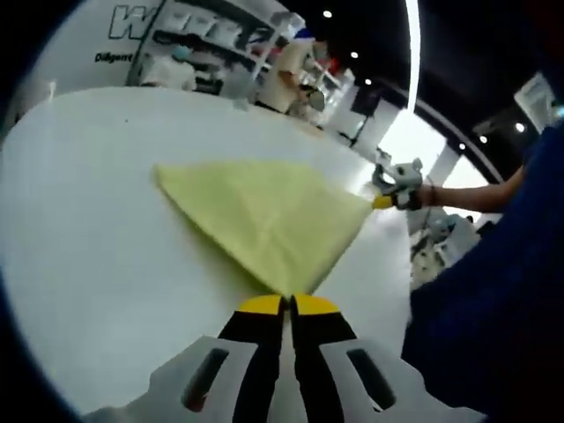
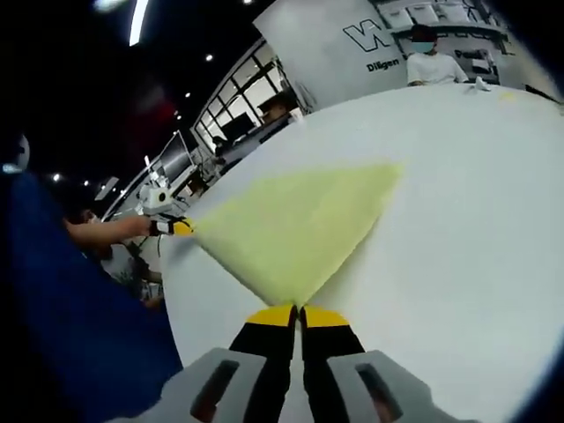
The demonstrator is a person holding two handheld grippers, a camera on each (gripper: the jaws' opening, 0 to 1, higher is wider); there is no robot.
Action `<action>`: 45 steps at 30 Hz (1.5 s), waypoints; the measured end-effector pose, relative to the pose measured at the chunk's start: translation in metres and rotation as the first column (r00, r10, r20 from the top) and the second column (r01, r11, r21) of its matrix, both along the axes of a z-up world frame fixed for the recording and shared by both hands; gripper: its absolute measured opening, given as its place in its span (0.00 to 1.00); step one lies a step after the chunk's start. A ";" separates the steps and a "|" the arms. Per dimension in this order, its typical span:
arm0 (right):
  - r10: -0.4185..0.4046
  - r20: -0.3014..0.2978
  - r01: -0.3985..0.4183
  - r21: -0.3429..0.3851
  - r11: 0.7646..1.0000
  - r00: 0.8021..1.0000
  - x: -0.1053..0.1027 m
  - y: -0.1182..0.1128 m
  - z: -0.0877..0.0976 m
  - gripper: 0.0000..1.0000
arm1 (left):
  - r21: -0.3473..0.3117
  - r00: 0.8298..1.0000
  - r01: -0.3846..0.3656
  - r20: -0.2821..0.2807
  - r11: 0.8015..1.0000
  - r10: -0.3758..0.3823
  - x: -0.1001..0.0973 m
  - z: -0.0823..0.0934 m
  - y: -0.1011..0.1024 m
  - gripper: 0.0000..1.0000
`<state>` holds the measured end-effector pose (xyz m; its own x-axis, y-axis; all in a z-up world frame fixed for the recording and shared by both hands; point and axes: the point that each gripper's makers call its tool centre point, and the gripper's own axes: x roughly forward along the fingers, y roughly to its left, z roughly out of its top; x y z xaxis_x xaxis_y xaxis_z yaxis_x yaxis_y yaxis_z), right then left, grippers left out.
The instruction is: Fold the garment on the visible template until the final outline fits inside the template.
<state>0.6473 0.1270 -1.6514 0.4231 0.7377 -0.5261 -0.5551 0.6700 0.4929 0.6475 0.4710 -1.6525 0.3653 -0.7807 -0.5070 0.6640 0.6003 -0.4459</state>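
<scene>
A pale yellow garment (image 1: 264,216) lies folded in a triangle on the white table (image 1: 97,229). In the left gripper view, my left gripper (image 1: 289,304) is shut on the garment's near corner. My right gripper (image 1: 388,201) grips another corner at the table's right edge. In the right gripper view, the same yellow garment (image 2: 295,229) spreads away from my right gripper (image 2: 298,313), which is shut on its near point. There my left gripper (image 2: 181,226) pinches the left corner. The cloth between the two held corners looks lifted and taut.
A person's blue sleeve (image 1: 493,300) fills the right of the left gripper view, and blue clothing (image 2: 70,326) the left of the right gripper view. Bare white table (image 2: 476,220) surrounds the cloth. Shelves (image 1: 220,35) and seated people (image 2: 429,62) lie beyond the far edge.
</scene>
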 end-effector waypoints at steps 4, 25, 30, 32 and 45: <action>-0.039 0.015 0.039 -0.022 0.999 0.999 0.004 -0.022 0.001 0.00 | 0.039 1.000 -0.030 0.006 0.999 0.030 0.000 0.001 0.013 0.00; -0.007 0.113 0.015 -0.072 0.997 0.994 0.009 -0.004 -0.014 0.00 | 0.024 0.984 -0.177 0.007 0.984 0.177 -0.034 0.004 0.033 0.04; -0.020 0.113 0.029 -0.079 0.996 0.993 0.010 -0.011 -0.014 0.00 | 0.034 0.982 -0.188 0.027 0.982 0.187 -0.025 0.002 0.026 0.09; -0.017 0.112 0.026 -0.076 0.997 0.994 0.009 -0.012 -0.014 0.00 | 0.046 0.981 -0.186 0.063 0.981 0.183 -0.013 0.001 0.021 0.10; -0.057 0.096 0.062 -0.051 0.997 0.994 0.006 -0.007 -0.013 0.00 | 0.152 0.982 -0.120 0.163 0.981 0.095 0.003 -0.008 -0.007 0.03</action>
<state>0.6536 0.1202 -1.6643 0.5149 0.6812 -0.5205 -0.5556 0.7275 0.4025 0.6501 0.4639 -1.6608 0.5265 -0.6455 -0.5533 0.6447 0.7274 -0.2351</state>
